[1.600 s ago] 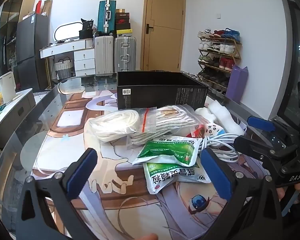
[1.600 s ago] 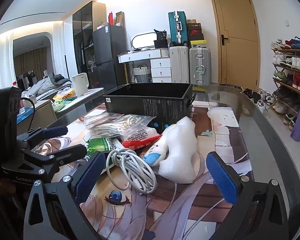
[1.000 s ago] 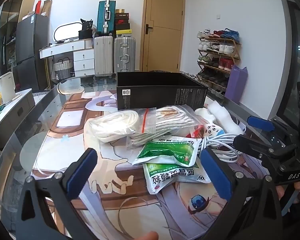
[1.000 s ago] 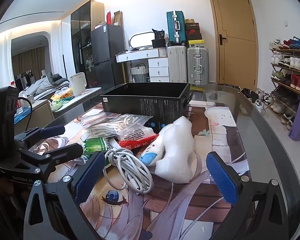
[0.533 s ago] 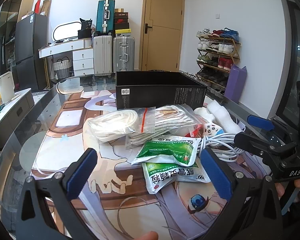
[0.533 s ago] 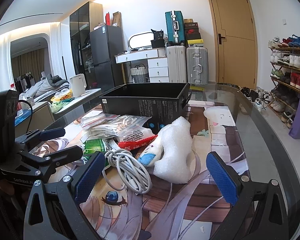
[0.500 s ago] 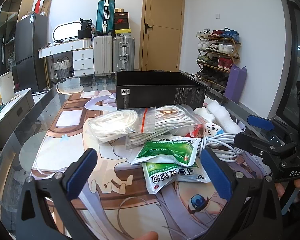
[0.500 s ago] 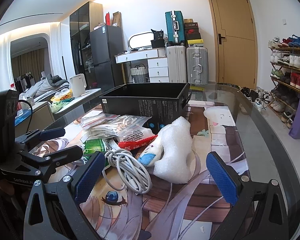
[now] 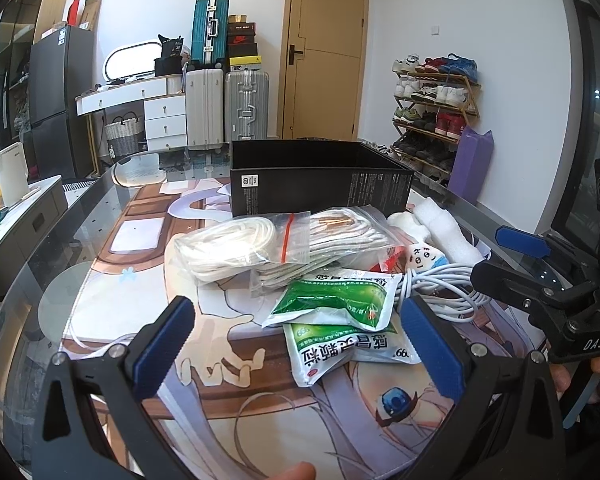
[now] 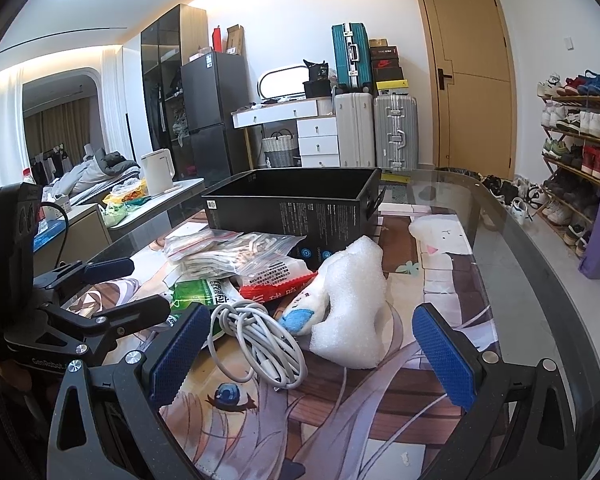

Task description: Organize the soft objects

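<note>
1. Black box (image 9: 320,184) is sitting open-topped on the table (image 10: 540,280), on a printed mat (image 9: 148,272). It is serving as the landmark here. Only the inner walls are showing; the floor of the box is hidden by its near wall, so I cannot tell what it is holding.
2. Soft things are lying in a heap on the mat, on the near side of the box, none inside it as far as the views show.
3. Two clear zip bags are resting just in front of the box wall: one is holding a coil of white rope (image 9: 228,248), the other (image 9: 348,236) a bundle of pale cords with copper-coloured tips. The two bags are overlapping.
4. Nearer than those, two green-and-white sachets (image 9: 336,304) are lying stacked, the upper partly covering the lower.
5. A red-and-white packet (image 10: 276,280) is poking out between the bags and a small plush toy (image 10: 300,312).
6. White foam wrap (image 10: 352,308) is lying near the box's right corner, touching the plush.
7. A coiled white cable (image 10: 260,340) is lying nearest the cameras, just beside the plush.
8. Left gripper (image 9: 300,348) is hovering over the sachets, jaws spread wide, gripping nothing.
9. Right gripper (image 10: 312,352) is hovering over cable and foam, jaws likewise wide and empty.
</note>
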`<state>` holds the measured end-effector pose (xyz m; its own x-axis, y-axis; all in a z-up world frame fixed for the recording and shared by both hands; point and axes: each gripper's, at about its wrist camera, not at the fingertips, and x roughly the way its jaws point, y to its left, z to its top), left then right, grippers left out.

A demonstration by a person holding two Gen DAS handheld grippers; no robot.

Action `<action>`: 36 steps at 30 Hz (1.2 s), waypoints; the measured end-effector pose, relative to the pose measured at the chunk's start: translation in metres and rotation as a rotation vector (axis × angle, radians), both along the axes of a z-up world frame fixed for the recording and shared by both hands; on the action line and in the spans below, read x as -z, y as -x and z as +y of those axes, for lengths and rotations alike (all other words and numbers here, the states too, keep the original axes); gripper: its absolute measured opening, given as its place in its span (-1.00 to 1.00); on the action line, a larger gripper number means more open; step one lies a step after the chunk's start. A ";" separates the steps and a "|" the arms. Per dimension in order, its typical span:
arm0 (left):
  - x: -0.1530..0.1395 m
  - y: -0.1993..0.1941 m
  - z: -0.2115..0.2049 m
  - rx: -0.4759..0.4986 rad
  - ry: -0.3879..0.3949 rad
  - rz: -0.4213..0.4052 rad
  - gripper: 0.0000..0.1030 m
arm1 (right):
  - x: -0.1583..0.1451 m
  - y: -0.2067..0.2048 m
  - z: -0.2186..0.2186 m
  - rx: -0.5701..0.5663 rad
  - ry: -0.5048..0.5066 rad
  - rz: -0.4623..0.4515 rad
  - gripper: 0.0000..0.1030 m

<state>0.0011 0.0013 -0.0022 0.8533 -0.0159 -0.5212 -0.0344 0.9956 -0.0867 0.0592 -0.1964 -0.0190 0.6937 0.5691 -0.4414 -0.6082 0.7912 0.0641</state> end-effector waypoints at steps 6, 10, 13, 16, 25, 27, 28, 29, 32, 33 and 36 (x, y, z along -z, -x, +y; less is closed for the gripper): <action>0.000 0.000 0.000 0.000 -0.001 0.000 1.00 | 0.000 0.001 0.000 0.001 -0.001 -0.002 0.99; 0.000 0.000 0.000 0.000 0.000 0.000 1.00 | 0.001 0.001 0.000 0.002 0.002 0.001 0.99; 0.000 -0.001 0.000 0.001 -0.002 0.000 1.00 | 0.001 0.001 0.000 0.002 0.000 0.000 0.99; 0.001 0.000 0.000 0.000 -0.001 0.000 1.00 | 0.000 0.001 0.000 0.002 0.002 0.001 0.99; 0.001 -0.001 0.000 0.000 -0.002 0.001 1.00 | 0.001 0.001 0.000 0.001 0.002 0.002 0.99; 0.001 -0.001 0.000 0.000 -0.002 0.001 1.00 | 0.000 0.001 0.000 0.001 0.001 -0.001 0.99; 0.001 -0.001 0.000 -0.001 -0.002 0.001 1.00 | 0.001 0.001 0.000 0.001 0.001 0.001 0.99; 0.001 -0.001 0.000 -0.001 -0.002 0.001 1.00 | 0.001 0.001 0.000 0.001 0.001 0.001 0.99; 0.001 -0.001 0.000 -0.001 0.000 0.000 1.00 | 0.001 0.001 0.000 0.001 0.001 0.000 0.99; 0.001 -0.001 0.000 -0.001 -0.001 0.001 1.00 | 0.000 0.000 0.000 0.002 0.001 0.000 0.99; 0.000 0.000 0.001 0.000 0.001 0.000 1.00 | -0.001 0.000 -0.002 0.007 -0.004 -0.002 0.99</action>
